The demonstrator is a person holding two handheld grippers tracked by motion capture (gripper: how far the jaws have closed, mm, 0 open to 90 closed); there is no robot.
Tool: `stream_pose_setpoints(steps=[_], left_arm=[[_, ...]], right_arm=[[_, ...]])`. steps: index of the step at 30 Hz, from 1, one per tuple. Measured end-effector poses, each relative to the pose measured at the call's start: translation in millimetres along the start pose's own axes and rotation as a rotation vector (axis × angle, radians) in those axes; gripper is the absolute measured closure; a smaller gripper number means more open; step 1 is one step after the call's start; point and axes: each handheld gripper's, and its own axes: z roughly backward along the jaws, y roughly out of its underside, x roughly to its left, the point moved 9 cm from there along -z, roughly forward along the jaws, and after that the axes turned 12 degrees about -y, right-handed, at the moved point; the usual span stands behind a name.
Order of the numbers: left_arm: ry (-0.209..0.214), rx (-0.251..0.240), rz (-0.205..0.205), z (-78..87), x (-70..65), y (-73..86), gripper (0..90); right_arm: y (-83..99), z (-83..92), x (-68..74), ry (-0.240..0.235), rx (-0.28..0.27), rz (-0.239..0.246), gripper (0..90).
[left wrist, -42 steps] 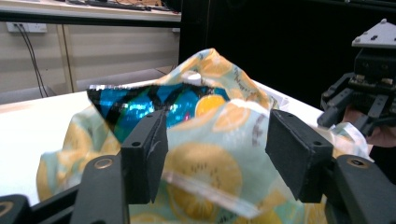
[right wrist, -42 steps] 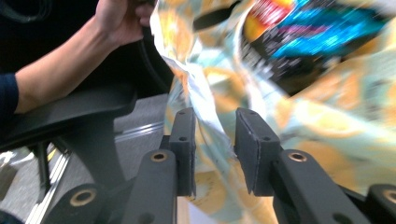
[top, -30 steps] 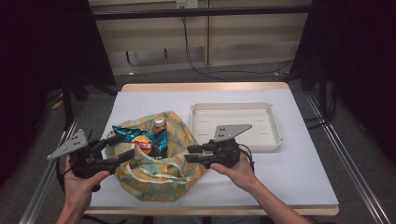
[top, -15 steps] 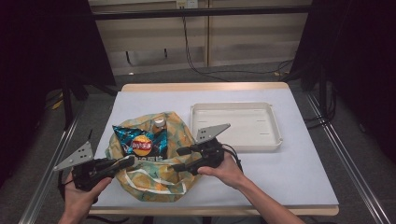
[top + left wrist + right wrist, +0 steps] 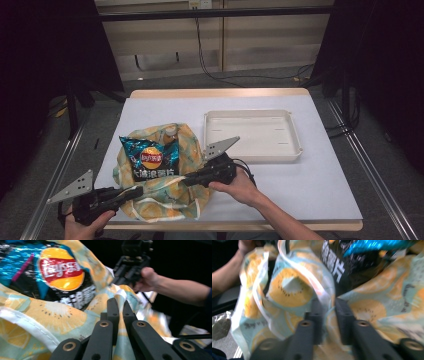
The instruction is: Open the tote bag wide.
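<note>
1. Bag: one fruit-print cloth bag (image 5: 165,197), yellow citrus slices on pale green, lies on the near left part of the table (image 5: 320,195), its mouth pulled wide towards the person.
2. One chip packet (image 5: 150,157), blue and black with a red and yellow logo, lies in the bag's opening, its printed face up.
3. One small rounded top (image 5: 170,132) of something peeks from the bag just beyond the packet; what it is cannot be told.
4. Two grippers, one in each hand. The left gripper (image 5: 138,190) sits at the bag's near left rim; in the left gripper view its jaws are pressed together on a fold of the cloth (image 5: 120,296).
5. The right gripper (image 5: 188,180) sits at the bag's near right rim, the right hand (image 5: 237,185) behind it. Its jaws have just been closing, and in the right gripper view the bag's fabric (image 5: 327,312) is pinched between them.
6. The two grippers point at each other across the bag's near edge, the cloth stretched between them.
7. One white rectangular tray (image 5: 295,135) stands on the right half of the table, just beside the bag, and holds nothing.
8. Two grey three-cornered plates, one atop each gripper.
</note>
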Motion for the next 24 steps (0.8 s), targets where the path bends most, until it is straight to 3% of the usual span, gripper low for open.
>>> stream_pose_setpoints(steps=[3, 9, 12, 17, 21, 24], left_arm=[[0.043, -0.019, -0.029, 2.8, -14.1, -2.5, 89.5], [0.017, 0.063, -0.072, -11.7, -17.7, 12.1, 89.4], [-0.014, 0.129, -0.102, -19.3, -10.2, 23.6, 89.7], [-0.081, 0.202, -0.097, -25.0, 8.5, 39.4, 89.9], [-0.083, 0.242, -0.076, -27.0, 17.0, 52.2, 89.9], [-0.086, 0.243, -0.057, -26.2, 21.2, 55.1, 90.0]], right_arm=[[-4.3, 5.4, 4.8, 0.008, -0.013, 0.016, 88.3], [-15.3, 17.5, 13.3, 0.038, -0.059, 0.042, 89.0], [-16.9, 16.5, 19.3, 0.012, -0.066, 0.048, 88.9], [-12.9, 1.1, 34.4, -0.042, -0.027, 0.060, 87.5], [2.6, -10.5, 40.6, -0.067, 0.028, 0.050, 87.1], [13.4, -12.2, 36.4, -0.071, 0.027, 0.027, 86.5]])
